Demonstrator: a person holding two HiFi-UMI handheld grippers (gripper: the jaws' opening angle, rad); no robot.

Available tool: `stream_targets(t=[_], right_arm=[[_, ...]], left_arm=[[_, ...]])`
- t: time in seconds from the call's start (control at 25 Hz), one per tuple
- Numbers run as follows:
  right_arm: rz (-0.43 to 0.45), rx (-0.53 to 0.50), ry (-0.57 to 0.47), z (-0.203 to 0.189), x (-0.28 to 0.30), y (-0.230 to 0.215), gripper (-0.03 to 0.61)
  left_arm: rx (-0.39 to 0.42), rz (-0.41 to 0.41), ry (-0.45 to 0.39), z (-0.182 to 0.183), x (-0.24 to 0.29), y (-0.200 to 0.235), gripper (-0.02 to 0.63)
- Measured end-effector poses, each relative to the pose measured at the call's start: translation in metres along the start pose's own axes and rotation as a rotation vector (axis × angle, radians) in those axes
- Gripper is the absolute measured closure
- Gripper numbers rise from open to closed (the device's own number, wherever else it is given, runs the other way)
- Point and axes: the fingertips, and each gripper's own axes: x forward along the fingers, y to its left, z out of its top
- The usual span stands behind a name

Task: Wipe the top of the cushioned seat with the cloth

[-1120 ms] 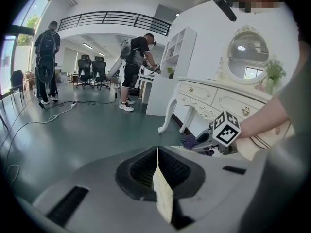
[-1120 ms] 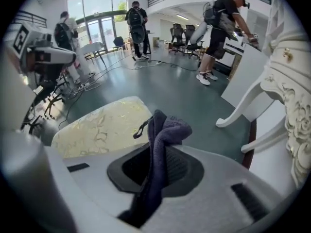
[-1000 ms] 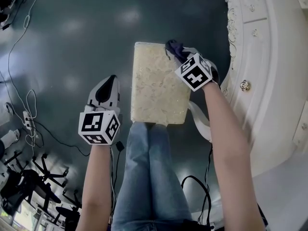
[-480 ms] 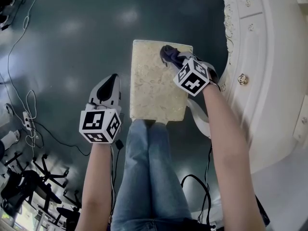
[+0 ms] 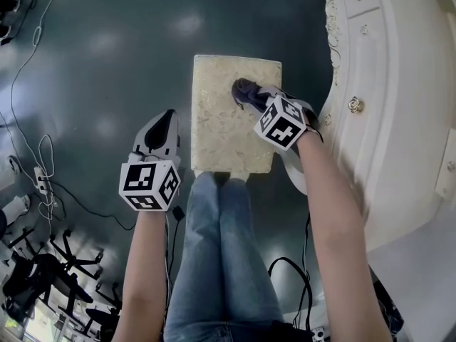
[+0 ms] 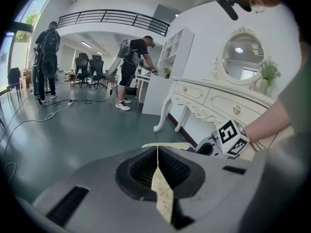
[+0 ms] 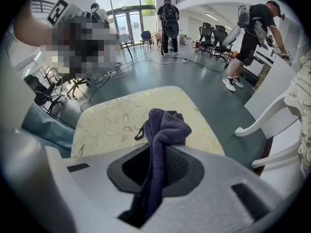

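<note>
While the dark glossy floor fills most of the head view, the white dresser curves down the right side. Seat stands between them, a pale patterned rectangle, just beyond the person's jeans.

Left gripper hangs over the floor just left of the seat, not touching it. Its own view shows the jaws pressed together bar a thin slit, with nothing held. Right gripper is over the seat's far right part, jaws pinching the cloth. The dark purple wad pokes out past the tips and appears to lie on the cushion top.

Handling guess: the cloth looks soft, light and limp, a terry weave that bunches easily. Best held as it is, by a gathered fold, with a loose wad left free to drag. The seat looks padded, so it should give a little under pressure. The woven cover may snag the cloth a bit.

Head view alone shows where on the seat the cloth sits and that the left gripper is off it. Right gripper view alone shows the cloth running right through the jaws and hanging out behind. Left gripper view alone shows the oval mirror on the dresser.
</note>
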Motion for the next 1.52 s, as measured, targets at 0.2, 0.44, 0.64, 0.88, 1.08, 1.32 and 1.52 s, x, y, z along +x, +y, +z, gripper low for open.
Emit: stream_targets(t=[0.2, 0.44, 0.64, 0.88, 1.08, 1.32, 1.52], right_arm=[[0.017, -0.01, 0.008, -0.004, -0.001, 0.016, 0.54], [0.041, -0.012, 0.006, -0.01, -0.004, 0.038, 0.54], [0.05, -0.006, -0.004, -0.016, -0.005, 0.055, 0.54], [0.086, -0.019, 0.003, -0.021, -0.007, 0.074, 0.54], [0.119, -0.023, 0.007, -0.026, -0.009, 0.092, 0.54], [0.137, -0.03, 0.014, -0.031, -0.011, 0.109, 0.54], [0.155, -0.034, 0.02, -0.035, -0.012, 0.122, 0.54]], left_arm=[[0.005, -0.005, 0.0, -0.002, -0.006, -0.003, 0.609], [0.002, -0.003, 0.0, -0.008, -0.012, -0.005, 0.609], [-0.002, -0.005, 0.003, -0.015, -0.018, -0.01, 0.609], [-0.006, -0.012, 0.007, -0.022, -0.022, -0.017, 0.609], [-0.01, -0.022, 0.007, -0.026, -0.026, -0.021, 0.609], [-0.007, -0.03, -0.006, -0.022, -0.03, -0.022, 0.609], [-0.004, -0.033, -0.011, -0.021, -0.032, -0.022, 0.609]])
